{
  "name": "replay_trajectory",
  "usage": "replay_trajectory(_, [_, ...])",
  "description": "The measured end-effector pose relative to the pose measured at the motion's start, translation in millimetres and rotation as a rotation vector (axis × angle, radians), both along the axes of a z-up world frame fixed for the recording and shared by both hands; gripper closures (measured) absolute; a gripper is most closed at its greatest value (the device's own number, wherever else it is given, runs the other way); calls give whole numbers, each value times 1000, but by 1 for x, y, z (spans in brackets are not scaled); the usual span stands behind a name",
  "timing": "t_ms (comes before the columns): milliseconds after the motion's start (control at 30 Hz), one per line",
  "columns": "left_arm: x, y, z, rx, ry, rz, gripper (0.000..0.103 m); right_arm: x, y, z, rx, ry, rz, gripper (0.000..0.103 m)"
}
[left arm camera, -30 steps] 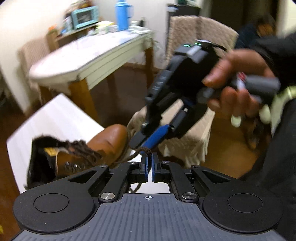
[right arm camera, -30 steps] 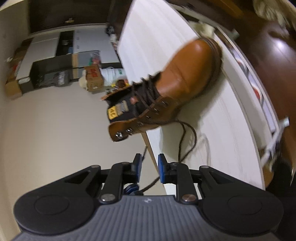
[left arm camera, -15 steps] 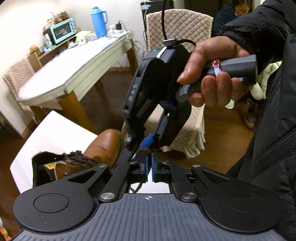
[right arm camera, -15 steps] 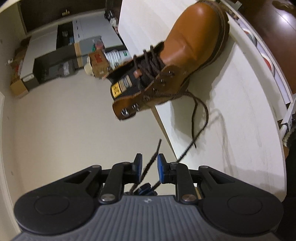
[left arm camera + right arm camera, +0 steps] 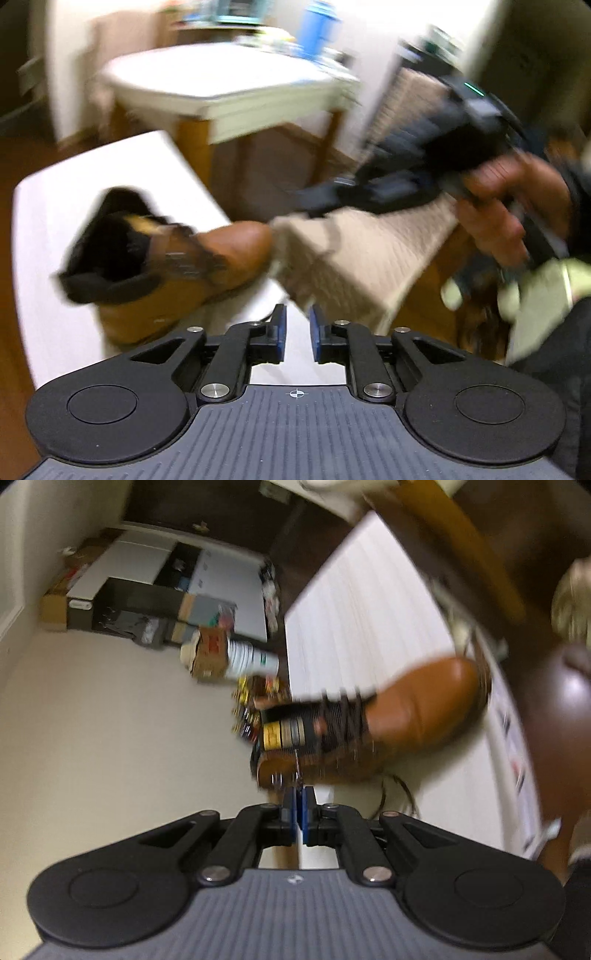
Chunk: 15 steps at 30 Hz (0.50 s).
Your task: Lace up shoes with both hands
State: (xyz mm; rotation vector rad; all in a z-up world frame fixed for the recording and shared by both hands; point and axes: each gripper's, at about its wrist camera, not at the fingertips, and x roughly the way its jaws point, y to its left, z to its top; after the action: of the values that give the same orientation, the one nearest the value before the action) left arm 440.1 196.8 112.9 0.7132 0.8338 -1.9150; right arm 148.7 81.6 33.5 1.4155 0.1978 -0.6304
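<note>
A tan leather boot (image 5: 221,254) with dark brown laces lies on a white table (image 5: 110,162), blurred by motion. My left gripper (image 5: 296,314) hovers by the boot's heel side; its jaws are opening and nothing sits between the blue pads. Up to the right, a person's hand (image 5: 517,206) carries the other gripper. In the right wrist view the boot (image 5: 417,709) lies toe to the right. My right gripper (image 5: 298,794) is closing, its pads pinched on a thin shoelace (image 5: 296,768) that runs taut up to the boot's collar. A slack lace loop (image 5: 399,794) rests on the table (image 5: 369,609).
Behind the white table stands a dining table (image 5: 229,77) with a blue flask (image 5: 317,29). A quilted chair cover (image 5: 369,258) sits close to the boot's toe. On the floor beyond the table edge are a cardboard box and bottle (image 5: 221,653) and a low shelf unit (image 5: 129,605).
My left gripper let go of the lace, opened and swung away. My right gripper shut on the lace and rose, pulling it taut from the boot.
</note>
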Motion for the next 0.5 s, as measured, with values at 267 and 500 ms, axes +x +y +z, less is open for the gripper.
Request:
replay_trajectory(267, [45,-72,10,114,36,300,83,10,-32,-3,-8,-32,110,99])
replay_trajectory(500, [34,-121,-8,240,24,265,82,18,-72,-11,-40,-51,198,99])
